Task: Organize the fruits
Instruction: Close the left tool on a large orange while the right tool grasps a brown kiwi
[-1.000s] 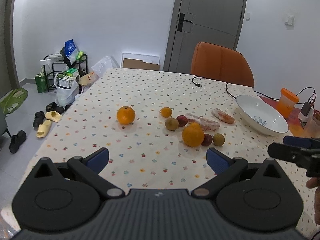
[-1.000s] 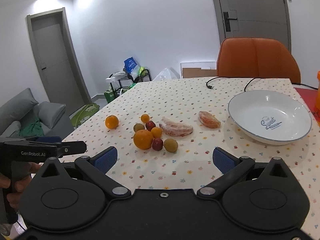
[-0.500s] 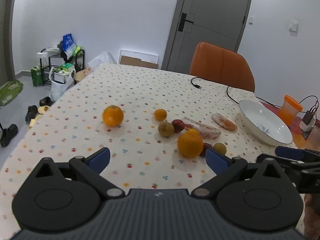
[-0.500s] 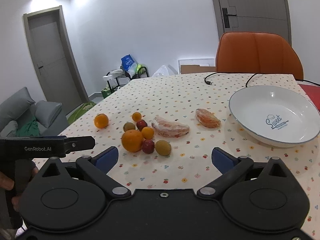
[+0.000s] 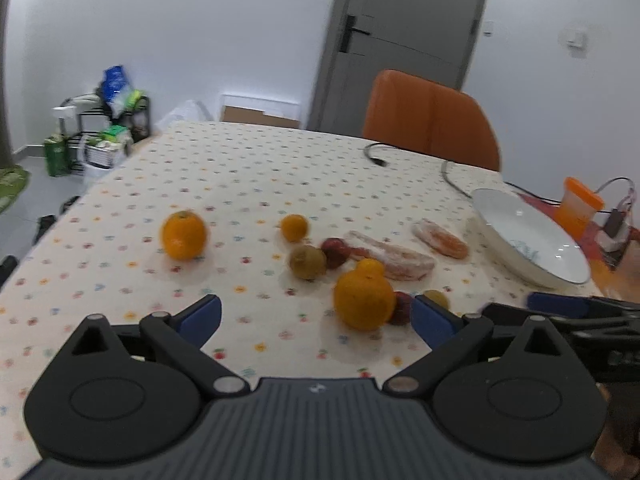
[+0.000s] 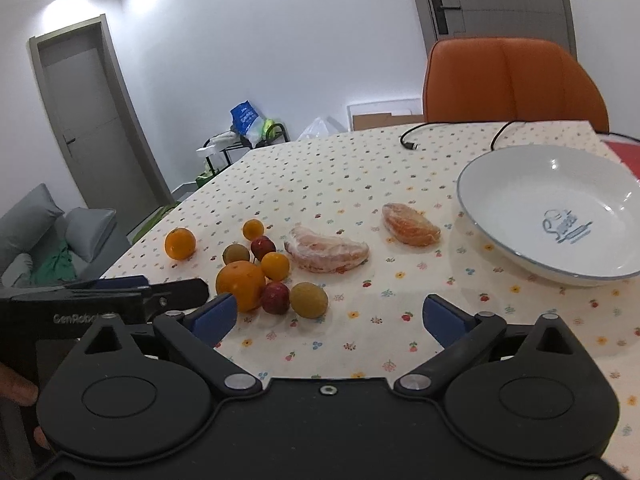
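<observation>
Fruit lies loose on the dotted tablecloth: a big orange [image 5: 364, 300] [image 6: 241, 286] in a cluster with small red and brown-green fruits, a lone orange [image 5: 183, 234] [image 6: 180, 243] to the left, a small orange [image 5: 294, 227], and two peeled citrus segments [image 6: 328, 249] [image 6: 410, 230]. A white bowl [image 5: 532, 236] [image 6: 504, 216] stands empty at the right. My left gripper [image 5: 316, 320] is open, just short of the big orange. My right gripper [image 6: 328, 314] is open with nothing between its fingers, close to the brown-green fruit [image 6: 309, 299].
An orange chair [image 6: 512, 80] stands behind the table's far edge. Black cables [image 6: 412, 142] lie on the cloth behind the bowl. An orange-lidded cup [image 5: 576, 208] and a charger sit right of the bowl. A cluttered rack [image 5: 100, 128] stands left of the table.
Both grippers have moved forward and lower toward the fruit cluster, which now looks larger. Both stayed open. No fruit has moved.
</observation>
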`<act>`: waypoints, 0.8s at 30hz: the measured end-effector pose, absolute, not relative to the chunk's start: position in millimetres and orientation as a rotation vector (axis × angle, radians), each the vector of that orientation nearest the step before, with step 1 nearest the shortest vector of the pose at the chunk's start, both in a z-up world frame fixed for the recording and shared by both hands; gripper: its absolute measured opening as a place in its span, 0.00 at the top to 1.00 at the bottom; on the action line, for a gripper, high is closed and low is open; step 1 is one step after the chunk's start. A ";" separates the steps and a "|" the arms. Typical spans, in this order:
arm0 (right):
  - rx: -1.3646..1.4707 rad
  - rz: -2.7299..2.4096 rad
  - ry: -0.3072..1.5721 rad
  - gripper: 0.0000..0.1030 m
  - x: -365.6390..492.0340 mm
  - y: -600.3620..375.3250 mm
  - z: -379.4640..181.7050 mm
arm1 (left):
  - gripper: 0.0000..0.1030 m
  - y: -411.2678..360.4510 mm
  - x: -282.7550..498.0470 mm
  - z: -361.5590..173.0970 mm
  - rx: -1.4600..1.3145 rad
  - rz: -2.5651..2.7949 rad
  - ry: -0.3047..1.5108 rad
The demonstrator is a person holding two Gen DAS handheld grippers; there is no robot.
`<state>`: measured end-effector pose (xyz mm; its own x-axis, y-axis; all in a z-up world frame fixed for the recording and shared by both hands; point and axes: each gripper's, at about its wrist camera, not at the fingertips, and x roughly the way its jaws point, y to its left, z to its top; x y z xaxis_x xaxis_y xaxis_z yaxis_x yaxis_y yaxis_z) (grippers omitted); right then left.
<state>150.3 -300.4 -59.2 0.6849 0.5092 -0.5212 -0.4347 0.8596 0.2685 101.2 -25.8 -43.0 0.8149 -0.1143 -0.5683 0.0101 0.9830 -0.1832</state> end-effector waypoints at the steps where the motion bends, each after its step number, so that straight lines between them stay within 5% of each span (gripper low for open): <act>1: 0.134 0.529 0.633 0.11 153.2 -300.2 -60.7 | 0.03 -27.7 102.1 -43.3 -0.166 -0.066 0.612; 12: 0.133 0.557 0.684 0.48 169.7 -294.6 -70.0 | 0.38 -34.6 121.6 -55.4 -0.193 -0.127 0.640; 18: 0.129 0.589 0.694 0.53 172.8 -293.5 -71.6 | 0.41 -35.3 129.4 -60.9 -0.228 -0.158 0.657; 21: 0.122 0.608 0.694 0.59 172.8 -292.5 -71.8 | 0.58 -35.3 132.9 -64.0 -0.245 -0.185 0.664; 24: 0.120 0.624 0.701 0.64 174.3 -290.4 -72.9 | 0.61 -34.3 134.2 -63.7 -0.256 -0.192 0.668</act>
<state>174.3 -290.4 -72.9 0.5915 0.5738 -0.5665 -0.4957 0.8129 0.3058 134.2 -34.3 -63.7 0.7690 -0.2563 -0.5856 0.0931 0.9512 -0.2941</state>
